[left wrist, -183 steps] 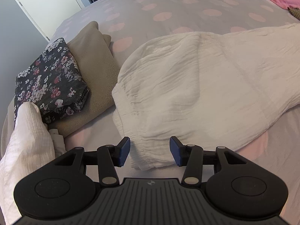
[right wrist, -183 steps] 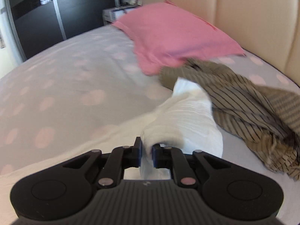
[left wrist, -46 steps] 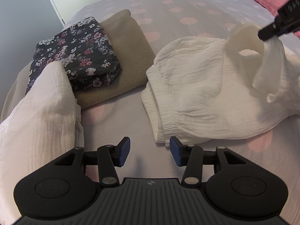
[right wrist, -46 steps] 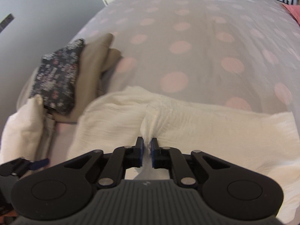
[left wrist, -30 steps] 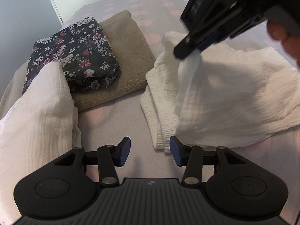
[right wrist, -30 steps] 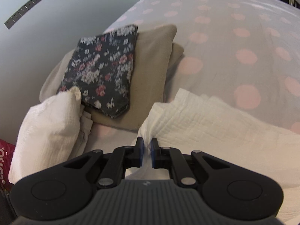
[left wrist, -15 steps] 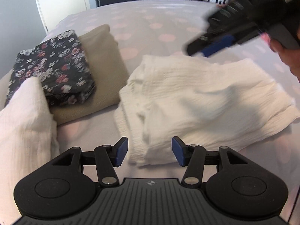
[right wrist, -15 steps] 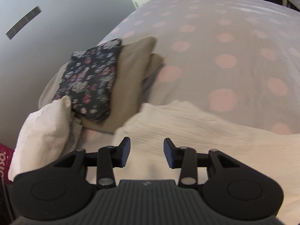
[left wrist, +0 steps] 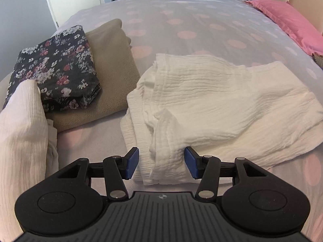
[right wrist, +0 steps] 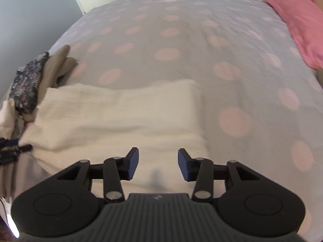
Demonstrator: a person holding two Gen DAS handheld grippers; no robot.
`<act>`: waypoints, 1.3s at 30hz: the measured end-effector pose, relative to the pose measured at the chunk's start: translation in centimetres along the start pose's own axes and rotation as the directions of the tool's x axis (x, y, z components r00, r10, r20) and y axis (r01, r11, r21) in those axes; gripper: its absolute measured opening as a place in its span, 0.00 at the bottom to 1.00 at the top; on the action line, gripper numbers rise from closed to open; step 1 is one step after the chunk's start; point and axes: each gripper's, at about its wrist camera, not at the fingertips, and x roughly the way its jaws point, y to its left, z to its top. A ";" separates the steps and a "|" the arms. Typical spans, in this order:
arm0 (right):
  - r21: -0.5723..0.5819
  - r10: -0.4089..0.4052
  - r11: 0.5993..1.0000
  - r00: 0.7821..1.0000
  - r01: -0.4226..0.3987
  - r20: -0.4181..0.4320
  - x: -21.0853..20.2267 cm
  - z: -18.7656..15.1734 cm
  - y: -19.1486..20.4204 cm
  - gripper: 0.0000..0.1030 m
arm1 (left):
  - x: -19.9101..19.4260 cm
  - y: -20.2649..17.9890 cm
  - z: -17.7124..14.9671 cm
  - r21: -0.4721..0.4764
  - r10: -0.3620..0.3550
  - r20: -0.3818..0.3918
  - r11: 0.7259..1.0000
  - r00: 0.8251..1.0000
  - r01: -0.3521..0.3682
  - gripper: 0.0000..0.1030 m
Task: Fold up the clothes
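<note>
A cream crinkled garment (left wrist: 212,100) lies folded over on the polka-dot bed (left wrist: 181,16). My left gripper (left wrist: 161,162) is open with the garment's near corner between its blue pads, not clamped. My right gripper (right wrist: 158,164) is open and empty, hovering over the right part of the same garment (right wrist: 121,117). The tips of the left gripper show at the left edge of the right wrist view (right wrist: 12,151).
A folded floral garment (left wrist: 54,76) lies on a folded tan one (left wrist: 113,64) at the left, with a white folded piece (left wrist: 22,125) nearer. A pink pillow (left wrist: 288,20) lies at the far right by the headboard. Doors and a wardrobe stand beyond the bed.
My right gripper carried the garment's end across to the left, let it go and pulled back to the right. My left gripper moved forward until its open jaws straddle the near corner.
</note>
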 end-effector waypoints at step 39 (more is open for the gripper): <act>-0.524 -0.155 0.848 0.983 0.080 -0.101 2.3 -12.9 1.7 0.02 | 2.4 -1.0 -0.2 0.050 0.061 -0.107 0.997 0.992 -0.056 0.18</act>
